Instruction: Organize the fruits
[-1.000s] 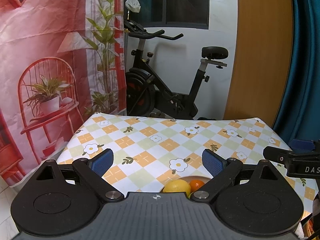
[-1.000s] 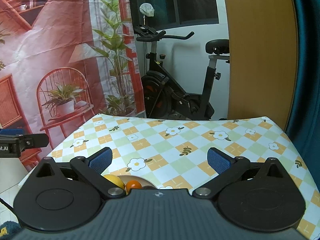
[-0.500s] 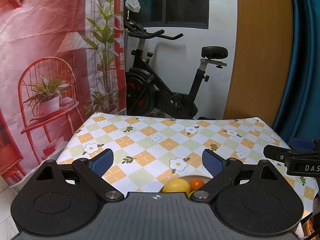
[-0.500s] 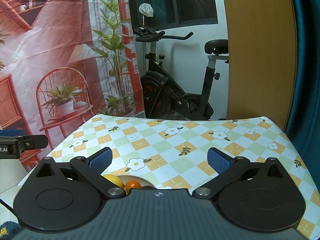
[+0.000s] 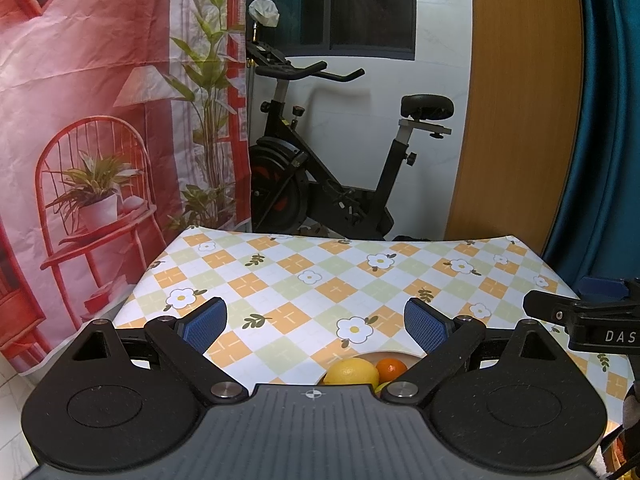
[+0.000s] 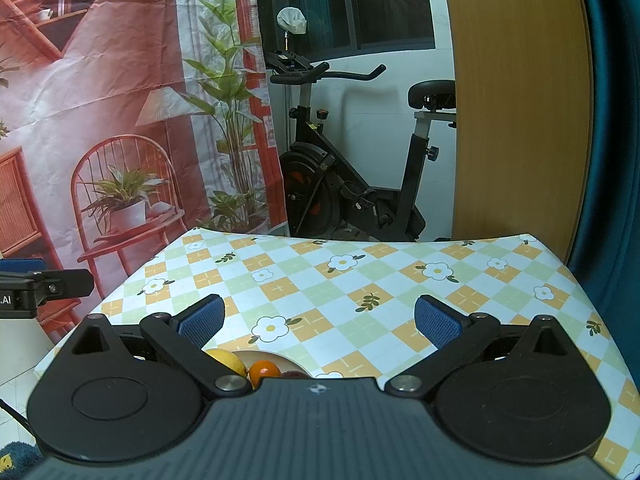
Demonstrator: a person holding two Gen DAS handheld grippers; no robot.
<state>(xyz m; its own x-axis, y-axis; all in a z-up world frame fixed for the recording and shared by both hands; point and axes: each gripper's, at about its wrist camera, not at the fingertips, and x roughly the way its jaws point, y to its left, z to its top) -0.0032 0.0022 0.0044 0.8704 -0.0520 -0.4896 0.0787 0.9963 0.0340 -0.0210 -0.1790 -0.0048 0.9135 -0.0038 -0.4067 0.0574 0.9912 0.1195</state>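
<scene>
1. Almost nothing has moved since the earlier frames: both cameras show the same framing, with at most a slight drift in the right wrist view, and the fruit sits where it sat.

2. Both grippers hang over the near edge of the worktop (image 5: 360, 276), pointing toward 12 o'clock. The left gripper (image 5: 316, 322) has its jaws spread wide with nothing between the blue pads. The right gripper (image 6: 318, 320) is likewise wide open and empty.

3. In the left wrist view, the lemon (image 5: 352, 372) and the orange (image 5: 392, 368) lie touching, side by side in a pale plate (image 5: 400, 356), at about 6 o'clock and mostly hidden behind the gripper body. In the right wrist view the same plate (image 6: 280, 360) sits at about 7 o'clock, with a darker fruit (image 6: 294, 374) just showing beside the orange (image 6: 264, 370).

4. Fruit gathered on a plate would fit either a starting pile still to be sorted or a finished arrangement; these pictures do not settle which.

5. Risks from here:
   - The fruit lies below the camera's clear view, so any reach downward would be partly blind, and a finger could strike the plate rim.
   - Round fruit rolls, so a nudge to the lemon could push the orange off the plate toward the worktop edge.
   - The two grippers are close, each visible at the other's side, so both converging on the plate could collide.
</scene>
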